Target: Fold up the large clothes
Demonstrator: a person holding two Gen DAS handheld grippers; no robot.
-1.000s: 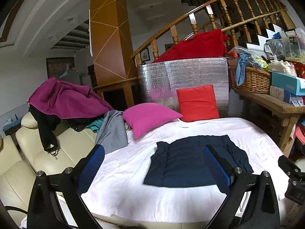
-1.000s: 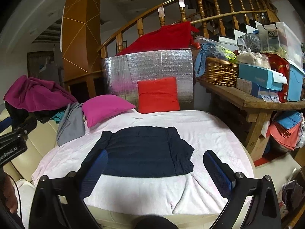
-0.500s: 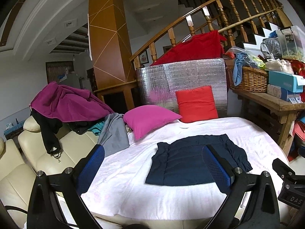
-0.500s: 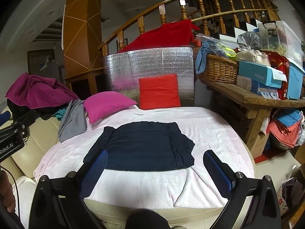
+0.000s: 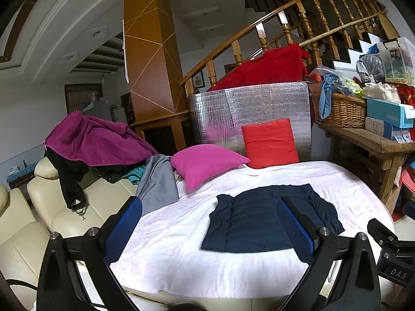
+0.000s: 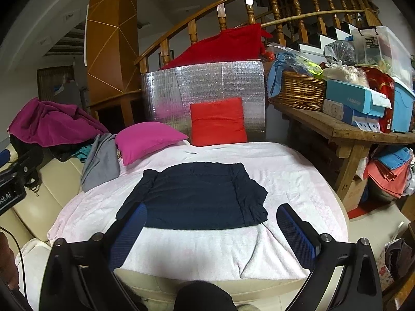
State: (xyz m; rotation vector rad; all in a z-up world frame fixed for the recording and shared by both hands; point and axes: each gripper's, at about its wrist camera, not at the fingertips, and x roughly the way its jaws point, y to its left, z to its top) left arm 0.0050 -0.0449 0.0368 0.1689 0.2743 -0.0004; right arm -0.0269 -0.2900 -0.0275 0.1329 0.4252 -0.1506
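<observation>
The left tongs [image 5: 207, 229] stand wide apart and hold nothing, poised above the near edge of the bed; the right tongs [image 6: 211, 235] gape equally wide, also empty; beyond both, a navy garment [image 6: 193, 197] lies folded flat in a rough rectangle on the pale pink bedspread [image 6: 290, 181]; behind it a magenta pillow [image 6: 147, 138] and a red cushion [image 6: 218, 121] lean near a silver foil panel [image 6: 205, 88]; a wooden desk [image 6: 345, 132] with a wicker basket [image 6: 298, 92] stands to the right.
</observation>
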